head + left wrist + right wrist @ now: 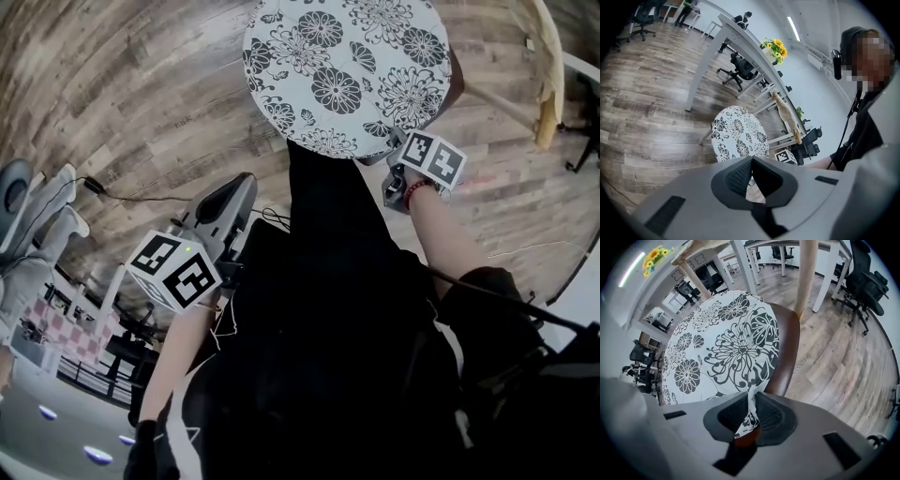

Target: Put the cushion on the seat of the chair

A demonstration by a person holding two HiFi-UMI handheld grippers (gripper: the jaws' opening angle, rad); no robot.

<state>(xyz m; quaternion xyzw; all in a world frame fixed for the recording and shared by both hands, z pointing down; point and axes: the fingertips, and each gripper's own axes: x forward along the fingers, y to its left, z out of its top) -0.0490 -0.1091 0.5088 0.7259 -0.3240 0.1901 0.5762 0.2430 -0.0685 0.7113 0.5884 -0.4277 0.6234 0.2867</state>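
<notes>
Right gripper view: right claw [751,401] nips near rim of floral cushion [722,343], lying beyond on chair seat [788,348]; left claw [751,169] closed, empty.

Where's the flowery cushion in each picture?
Head view: cushion at the top, middle.
Left gripper view: cushion in the middle.
Right gripper view: cushion fills the middle and left, edge pinched in right gripper.
Shared landmark: wood-plank floor around it.

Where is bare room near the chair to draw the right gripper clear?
Plank floor lies bare left of the round black-and-white floral cushion in head view. The brown seat rim is uncovered beside the right gripper. Crowded beyond: pale wooden backrest, white table legs.
</notes>
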